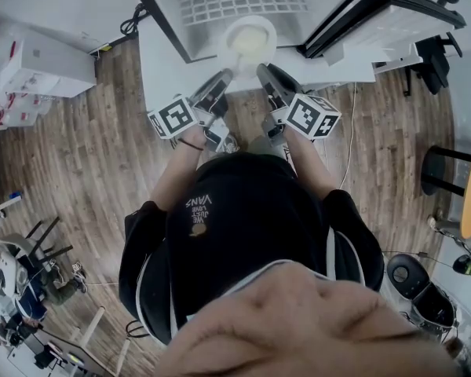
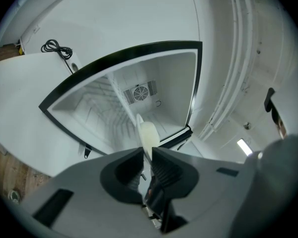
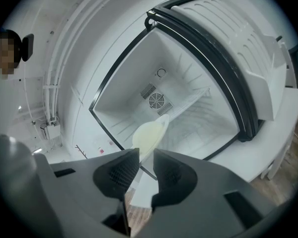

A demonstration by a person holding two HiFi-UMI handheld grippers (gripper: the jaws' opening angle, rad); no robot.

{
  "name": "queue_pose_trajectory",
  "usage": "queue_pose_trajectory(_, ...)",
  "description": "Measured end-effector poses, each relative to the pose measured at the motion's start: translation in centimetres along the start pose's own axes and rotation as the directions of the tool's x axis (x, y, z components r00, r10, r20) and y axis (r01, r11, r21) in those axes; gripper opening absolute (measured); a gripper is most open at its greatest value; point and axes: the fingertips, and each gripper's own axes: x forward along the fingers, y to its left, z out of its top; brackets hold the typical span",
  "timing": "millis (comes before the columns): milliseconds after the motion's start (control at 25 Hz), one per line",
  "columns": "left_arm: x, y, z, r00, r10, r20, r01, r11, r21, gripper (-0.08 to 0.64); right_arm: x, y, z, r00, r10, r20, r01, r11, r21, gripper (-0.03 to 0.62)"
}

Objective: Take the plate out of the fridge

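Note:
A pale yellow round plate [image 1: 250, 42] hangs just in front of the open fridge [image 1: 243, 2], held at its near rim from both sides. My left gripper [image 1: 222, 75] is shut on its left edge and my right gripper [image 1: 262, 71] on its right edge. In the left gripper view the plate [image 2: 148, 134] stands edge-on between the narrow jaws of the left gripper [image 2: 147, 155], with the fridge interior [image 2: 139, 93] behind. In the right gripper view the plate [image 3: 150, 135] rises from the jaws of the right gripper [image 3: 146, 157], before the fridge's back wall [image 3: 161, 98].
The fridge door [image 1: 392, 14] stands open to the right. White boxes [image 1: 39, 65] sit on the wooden floor at the left. A black chair [image 1: 436, 57] and a stool [image 1: 447, 167] stand to the right. A black cable [image 1: 131, 22] lies left of the fridge.

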Motion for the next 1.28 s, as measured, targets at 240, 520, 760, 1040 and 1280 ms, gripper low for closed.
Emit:
queue_pose_trajectory(240,0.4,-0.9,-1.0,1.0,-0.007,0.02,0.008,0.999,-0.035,0.06,-1.0,-0.3,0.4,1.0,0.016,-0.004,-0.016,1.0,-0.005,0.094)
queue_pose_trajectory(520,1.1,-2.4,-2.7,1.0,-0.003,0.028,0.003,1.0,-0.005,0.06,-3.3,-0.7,1.2,1.0,0.029,-0.011,-0.029,0.999,-0.02,0.094)
queue_pose_trajectory(760,1.3,-3.6,-5.2,0.999,0.002,0.04,-0.002,1.0,0.002,0.06,-6.0,-1.4,1.1,0.999,0.038,-0.015,-0.039,0.999,-0.02,0.095)
queue_pose_trajectory(1040,1.0,-4.8,-8.6,0.998,0.018,0.056,-0.018,1.0,0.006,0.06,-9.3,-2.0,0.3,0.998,0.059,-0.029,-0.059,0.998,-0.013,0.094)
queue_pose_trajectory(1280,0.3,-5.7,-11.4,0.997,0.027,0.079,-0.025,0.999,-0.019,0.06,-11.8,-2.3,-0.7,0.996,0.075,-0.044,-0.076,0.997,-0.009,0.095)
